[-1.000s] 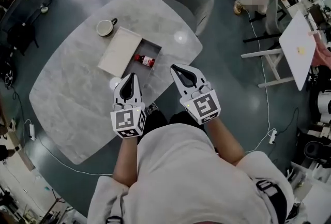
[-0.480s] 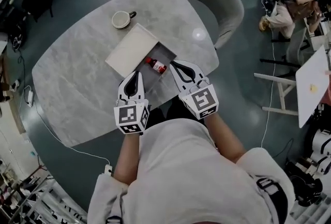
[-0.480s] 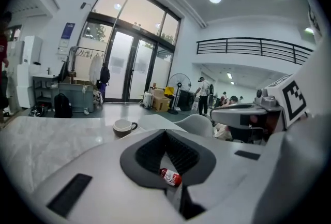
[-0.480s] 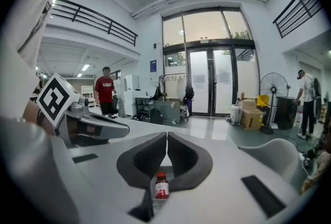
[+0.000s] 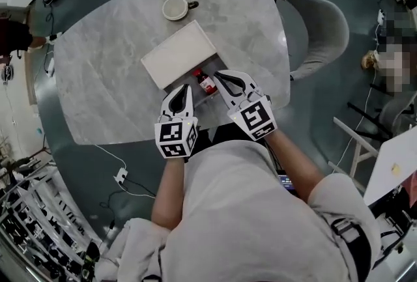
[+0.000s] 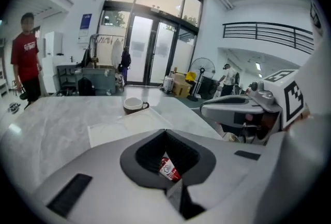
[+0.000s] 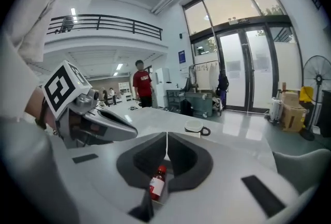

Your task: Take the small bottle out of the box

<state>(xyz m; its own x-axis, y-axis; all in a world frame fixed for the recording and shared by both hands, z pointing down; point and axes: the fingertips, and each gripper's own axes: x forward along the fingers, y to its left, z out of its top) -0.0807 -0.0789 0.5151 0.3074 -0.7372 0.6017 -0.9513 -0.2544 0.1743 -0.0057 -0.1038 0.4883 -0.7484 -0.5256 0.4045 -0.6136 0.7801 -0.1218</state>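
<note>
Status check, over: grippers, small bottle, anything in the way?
Left gripper, right gripper: both shut, empty, near the open end of the box. Small bottle lying on its side inside, untouched. White lid covers the rest, not the bottle.

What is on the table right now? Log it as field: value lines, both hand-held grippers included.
table: grey marble, holds cup and box
cup: far side, apart from the box
box: open at its near end
lid: white, flat, adjoining the open part
bottle: red, white label, lying in the box
left hand-held gripper: jaws shut, empty, just left of the bottle
right hand-held gripper: jaws shut, empty, just right of the bottle
task state: bottle not yet taken out
</note>
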